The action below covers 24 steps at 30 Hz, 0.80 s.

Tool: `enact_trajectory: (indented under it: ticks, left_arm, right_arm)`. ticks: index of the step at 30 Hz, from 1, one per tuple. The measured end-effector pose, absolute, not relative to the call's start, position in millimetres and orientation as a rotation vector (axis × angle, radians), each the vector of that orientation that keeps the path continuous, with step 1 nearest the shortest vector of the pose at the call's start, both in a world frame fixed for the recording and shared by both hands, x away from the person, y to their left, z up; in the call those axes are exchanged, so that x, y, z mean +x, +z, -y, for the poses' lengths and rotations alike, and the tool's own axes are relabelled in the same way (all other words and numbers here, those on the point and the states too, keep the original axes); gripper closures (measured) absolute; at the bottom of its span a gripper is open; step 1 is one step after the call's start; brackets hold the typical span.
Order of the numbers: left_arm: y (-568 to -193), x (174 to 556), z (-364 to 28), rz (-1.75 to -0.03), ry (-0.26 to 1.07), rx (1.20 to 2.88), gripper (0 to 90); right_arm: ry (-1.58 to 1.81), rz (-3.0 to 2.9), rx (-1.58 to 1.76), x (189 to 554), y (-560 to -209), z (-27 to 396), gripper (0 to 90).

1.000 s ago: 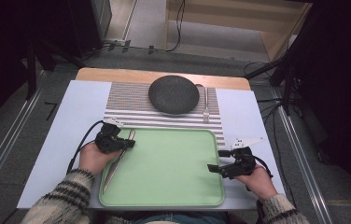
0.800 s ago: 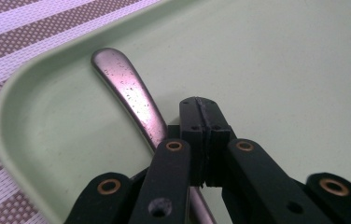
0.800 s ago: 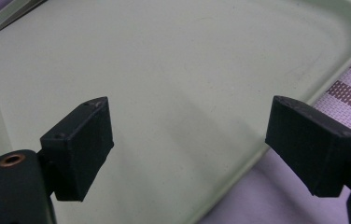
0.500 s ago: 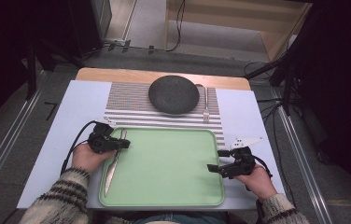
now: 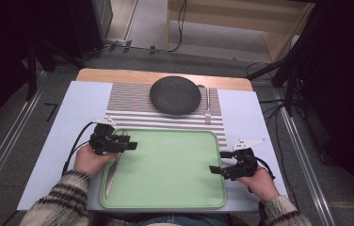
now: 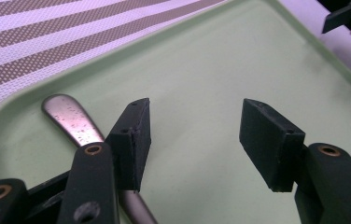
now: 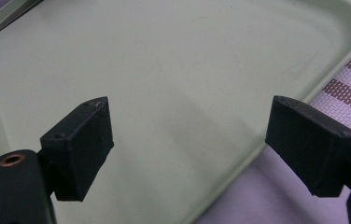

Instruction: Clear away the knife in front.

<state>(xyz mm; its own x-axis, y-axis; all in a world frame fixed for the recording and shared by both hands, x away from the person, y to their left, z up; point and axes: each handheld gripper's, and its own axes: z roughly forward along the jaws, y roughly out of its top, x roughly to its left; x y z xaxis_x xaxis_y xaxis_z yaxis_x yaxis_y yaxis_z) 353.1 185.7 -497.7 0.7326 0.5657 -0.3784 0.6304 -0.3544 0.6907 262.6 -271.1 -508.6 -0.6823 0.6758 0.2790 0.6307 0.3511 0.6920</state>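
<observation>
A table knife (image 5: 112,172) lies along the left side of the green tray (image 5: 175,188), handle end farthest from me. My left gripper (image 5: 129,143) hovers open just above that handle end, nothing between its jaws. In the left gripper view the steel handle (image 6: 71,120) runs under the left jaw, and the gripper (image 6: 194,127) gapes over bare tray (image 6: 239,60). My right gripper (image 5: 218,162) stands open at the tray's right edge, holding nothing. In the right gripper view it (image 7: 190,126) spans the tray rim (image 7: 239,163), and the knife tip (image 7: 12,16) shows far off.
A dark round plate (image 5: 175,95) rests on a striped placemat (image 5: 128,101) beyond the tray, with a fork (image 5: 208,106) just to its right. A pale sheet (image 5: 69,122) covers the table. The other gripper (image 6: 348,18) peeks in at the left gripper view's top right.
The left gripper drew a little to the left, then came back right over the knife's handle end. The right gripper has stayed put.
</observation>
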Motion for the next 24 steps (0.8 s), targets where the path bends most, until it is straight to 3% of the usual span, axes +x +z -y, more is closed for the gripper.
enact_trajectory:
  ticks: [9, 12, 24]
  left_arm:
    - [-488, 340, -191, -0.882, -0.071, 2.054, 42.7]
    - [-486, 338, -195, -0.914, -0.109, 2.046, 36.5]
    - [-483, 329, -213, -0.922, -0.095, 2.03, 32.7]
  right_arm:
    - [1.267, -2.532, 1.237, 263, -508, 272, 12.8]
    - [1.267, -2.532, 1.239, 262, -508, 272, 12.8]
    - [1.272, -2.526, 1.275, 263, -508, 272, 12.8]
